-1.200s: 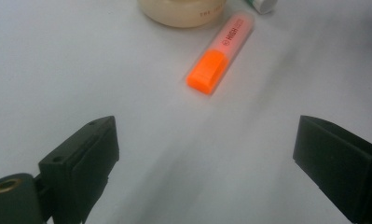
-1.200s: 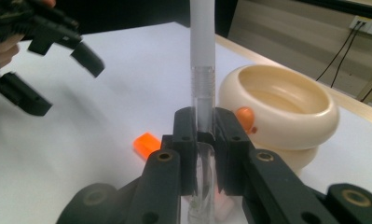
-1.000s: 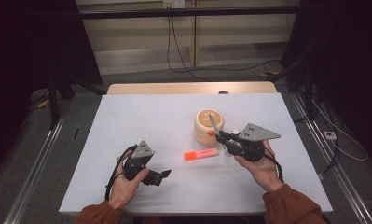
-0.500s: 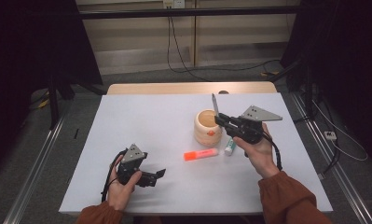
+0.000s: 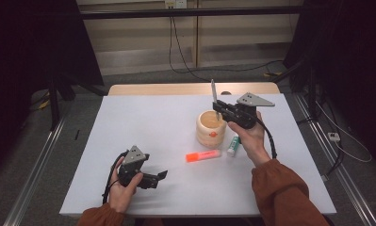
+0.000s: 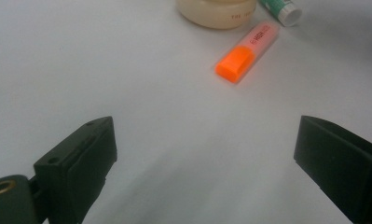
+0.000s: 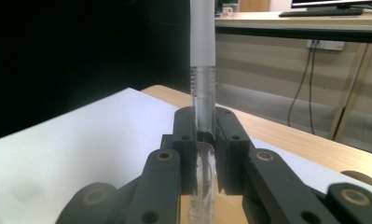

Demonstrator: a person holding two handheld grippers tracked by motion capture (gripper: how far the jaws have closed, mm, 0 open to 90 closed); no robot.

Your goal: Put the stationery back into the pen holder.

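— White table [image 5: 143, 122] lay mostly bare; where was the pen [image 5: 213, 92]?
— Upright above the wooden cup [image 5: 209, 128], clamped in the right gripper [image 5: 218, 111]; left gripper [image 5: 161, 175] rested open.
— Risk?
— Probably it struck the rim if tilted, tipping the cup.

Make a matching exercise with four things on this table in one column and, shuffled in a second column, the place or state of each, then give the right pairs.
Things:
1. pen
2. orange highlighter
3. left gripper
4. green-and-white tube

Places or states:
A. open, low over bare table
B. lying flat in front of the wooden cup
C. upright, clamped in the right gripper above the cup
D. lying on the table, right of the highlighter

Pairs: 1-C, 2-B, 3-A, 4-D
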